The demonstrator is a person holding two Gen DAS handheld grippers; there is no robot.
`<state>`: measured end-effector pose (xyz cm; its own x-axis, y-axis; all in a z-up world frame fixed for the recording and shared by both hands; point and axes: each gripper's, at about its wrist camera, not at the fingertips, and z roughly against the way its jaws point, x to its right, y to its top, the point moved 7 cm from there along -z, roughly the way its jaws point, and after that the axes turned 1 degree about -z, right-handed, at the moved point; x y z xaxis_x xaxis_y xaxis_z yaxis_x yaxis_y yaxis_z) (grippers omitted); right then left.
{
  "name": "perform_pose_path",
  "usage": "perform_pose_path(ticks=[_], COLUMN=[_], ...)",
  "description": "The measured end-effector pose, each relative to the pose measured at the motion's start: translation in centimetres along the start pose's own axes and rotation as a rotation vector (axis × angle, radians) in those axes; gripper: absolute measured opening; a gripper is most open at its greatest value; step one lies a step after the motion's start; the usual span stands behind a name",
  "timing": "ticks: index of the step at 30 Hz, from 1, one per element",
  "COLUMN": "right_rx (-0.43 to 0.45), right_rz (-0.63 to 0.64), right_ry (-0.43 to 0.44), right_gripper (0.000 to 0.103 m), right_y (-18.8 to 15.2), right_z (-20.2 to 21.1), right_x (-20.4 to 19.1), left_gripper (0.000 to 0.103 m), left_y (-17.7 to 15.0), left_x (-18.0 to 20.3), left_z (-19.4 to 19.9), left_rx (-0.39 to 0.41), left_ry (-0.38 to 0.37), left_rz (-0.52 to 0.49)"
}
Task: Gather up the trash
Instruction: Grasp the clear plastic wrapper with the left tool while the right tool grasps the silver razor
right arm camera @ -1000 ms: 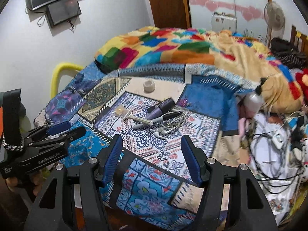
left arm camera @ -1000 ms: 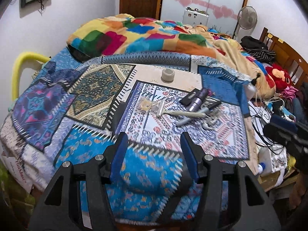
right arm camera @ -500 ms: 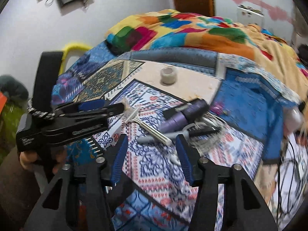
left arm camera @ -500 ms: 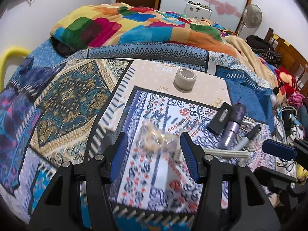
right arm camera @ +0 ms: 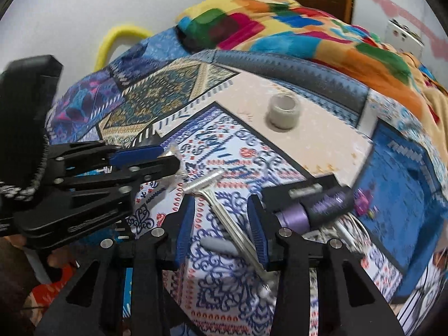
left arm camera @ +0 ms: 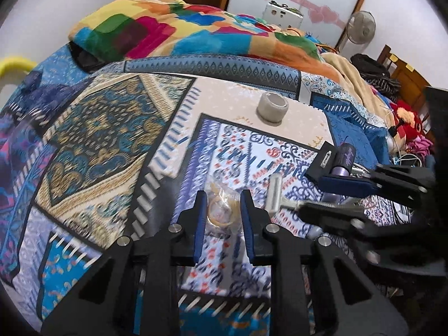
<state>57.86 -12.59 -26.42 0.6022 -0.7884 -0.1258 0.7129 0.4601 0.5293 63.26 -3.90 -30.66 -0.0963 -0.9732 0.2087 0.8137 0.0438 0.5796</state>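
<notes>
A clear crumpled plastic wrapper [left arm camera: 222, 211] lies on the patterned bedcover, between the blue pads of my left gripper [left arm camera: 221, 200]. The jaws have narrowed around it, and I cannot tell if they press it. In the right wrist view the left gripper [right arm camera: 165, 158] shows at the left with the wrapper's edge [right arm camera: 175, 151] at its tips. My right gripper [right arm camera: 221, 204] is open, its pads on either side of a silver razor [right arm camera: 224, 210] lying on the cover. The right gripper also shows in the left wrist view [left arm camera: 330, 196].
A grey tape roll [left arm camera: 273, 107] stands further back on the cover. A purple tube and a black case [right arm camera: 316, 201] lie right of the razor, with white cables behind. A colourful blanket [left arm camera: 179, 28] is heaped at the back. A yellow tube [right arm camera: 117, 37] stands by the wall.
Both grippers have moved forward and down to the bedcover. The left jaws have narrowed around the wrapper. The right gripper now straddles the razor.
</notes>
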Motion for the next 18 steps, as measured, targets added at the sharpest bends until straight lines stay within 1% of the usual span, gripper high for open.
perform_pose_path(ticks=[2,3,7,9,11,12,13,18], right_rx=[-0.026,-0.041,-0.101,-0.111,-0.114,-0.111,-0.108,-0.092], right_rz=[0.022,0.030,0.065,0.086,0.098,0.105,0.113,0.036], right_ry=[-0.002,0.002,-0.022,-0.039,-0.063,-0.073,-0.087,-0.095], right_gripper=[0.030,0.025,0.024,0.024,0.018,0.010,0.008,0.008], right_y=[0.3,0.4,0.3,0.4,0.4,0.5,0.5,0.7], right_z=[-1.0,-1.4,-2.9,-2.9,-3.0,-3.0,-3.0,-2.6], right_x=[-0.4,-0.6,-1.0,-1.3,-1.3,-1.3,-1.3,-0.7], left_gripper=[0.023,0.023,0.023,0.023,0.022,0.023,0.023,0.022], left_y=[-0.4,-0.6,-1.2,-1.4,-1.7,-1.9,-1.9,-1.9], left_x=[-0.5,-0.7,-1.3,-1.3,-1.0,-0.8,-0.7,-0.3], left_z=[0.8,1.3,3.0,3.5,4.0,4.2,4.4,5.6], left_rx=[0.007,0.013,0.033,0.036,0.038,0.040,0.041,0.045], left_ry=[0.000,0.002,0.005,-0.004,-0.010,-0.010,-0.010,-0.023], left_rz=[0.012,0.014,0.018,0.023,0.022,0.019,0.018,0.031])
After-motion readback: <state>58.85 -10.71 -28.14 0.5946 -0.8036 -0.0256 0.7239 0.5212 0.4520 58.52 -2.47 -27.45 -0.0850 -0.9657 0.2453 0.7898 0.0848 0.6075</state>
